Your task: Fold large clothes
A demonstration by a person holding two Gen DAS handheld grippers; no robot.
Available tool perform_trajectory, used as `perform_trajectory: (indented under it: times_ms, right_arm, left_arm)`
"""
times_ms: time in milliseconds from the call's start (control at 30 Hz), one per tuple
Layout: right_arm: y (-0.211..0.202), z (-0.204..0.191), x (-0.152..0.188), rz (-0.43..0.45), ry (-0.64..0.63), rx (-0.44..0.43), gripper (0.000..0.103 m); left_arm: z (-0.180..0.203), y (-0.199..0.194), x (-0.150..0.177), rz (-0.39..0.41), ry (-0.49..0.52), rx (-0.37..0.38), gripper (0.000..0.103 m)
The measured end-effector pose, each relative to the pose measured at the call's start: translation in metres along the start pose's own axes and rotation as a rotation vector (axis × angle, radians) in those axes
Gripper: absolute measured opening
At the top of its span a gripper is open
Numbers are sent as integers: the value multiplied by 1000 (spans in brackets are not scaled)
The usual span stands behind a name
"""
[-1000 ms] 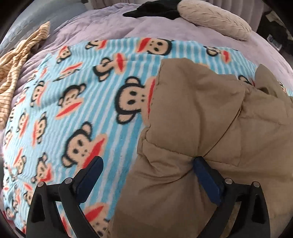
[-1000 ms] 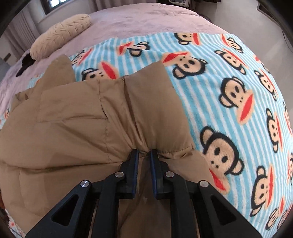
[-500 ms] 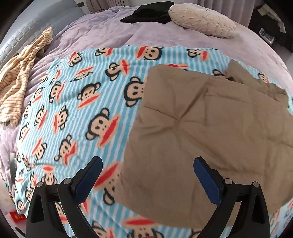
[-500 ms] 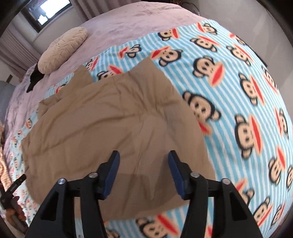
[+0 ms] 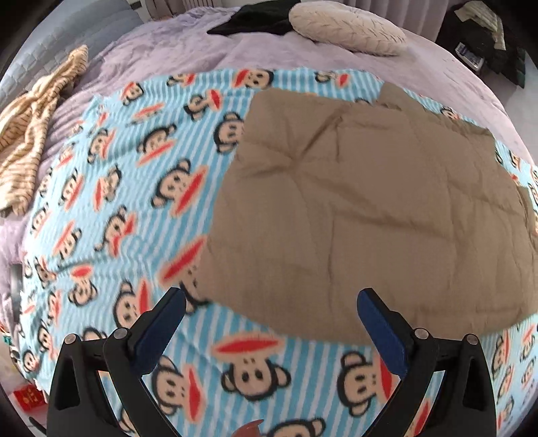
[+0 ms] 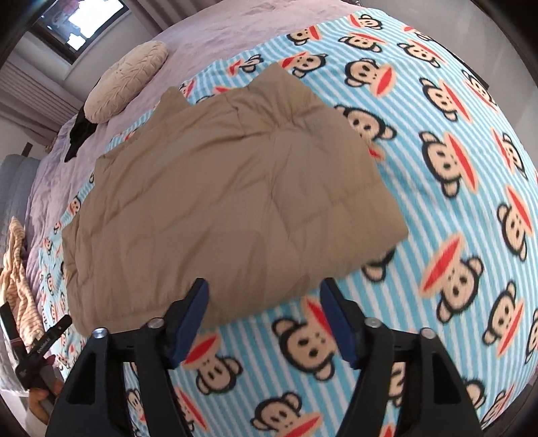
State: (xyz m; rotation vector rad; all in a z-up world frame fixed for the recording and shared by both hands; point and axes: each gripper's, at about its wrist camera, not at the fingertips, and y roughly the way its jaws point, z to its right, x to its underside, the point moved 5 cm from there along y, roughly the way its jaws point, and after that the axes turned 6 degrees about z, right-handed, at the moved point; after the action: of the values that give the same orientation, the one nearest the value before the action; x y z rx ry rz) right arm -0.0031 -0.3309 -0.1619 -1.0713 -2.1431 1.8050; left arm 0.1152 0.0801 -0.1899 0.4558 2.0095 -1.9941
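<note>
Both grippers hang above the bed with jaws apart and nothing between them: the left gripper [image 5: 270,322] is spread wide, and the right gripper [image 6: 264,312] has just been opening and has let go of the jacket. Underneath, a lilac bedspread [image 5: 188,50] covers the bed, and on it lies a blue striped monkey blanket [image 6: 454,161]. On the blanket the tan quilted jacket [image 6: 228,201] lies folded into a flat, roughly square bundle, its near edge just beyond both sets of fingertips. A cream pillow [image 5: 346,28], a black garment [image 5: 255,20] and a striped cloth [image 5: 30,134] lie well apart from it.
</note>
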Motion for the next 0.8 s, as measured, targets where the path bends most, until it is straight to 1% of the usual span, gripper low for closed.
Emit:
perform_trajectory:
  times_ms: [167, 233, 300, 367, 467, 533, 600, 667, 800]
  right_arm:
    - [-8, -2, 33, -15, 32, -13, 76]
    - [-6, -3, 46, -32, 54, -24, 80]
    - [-4, -3, 56, -47, 81, -44, 80]
    - [-1, -3, 64, -56, 98, -60, 80]
    - [6, -2, 71, -64, 114, -79, 83]
    - [13, -2, 73, -66, 132, -97, 85]
    - [18, -2, 74, -64, 145, -121, 91]
    - [25, -3, 74, -56, 160, -147, 91]
    - [39, -2, 73, -46, 199, -182, 91]
  left_arm:
    - [1, -4, 29, -32, 20, 55, 102]
    - [1, -3, 39, -49, 21, 73, 102]
    - [1, 0, 48, -68, 15, 102, 102]
    - [2, 3, 55, -78, 17, 111, 102]
    - [4, 7, 62, -86, 20, 125, 102]
    - [6, 9, 65, -77, 23, 132, 102]
    - [6, 11, 65, -63, 20, 129, 102]
    - [5, 14, 65, -52, 8, 134, 102]
    - [5, 24, 66, -70, -27, 169, 102]
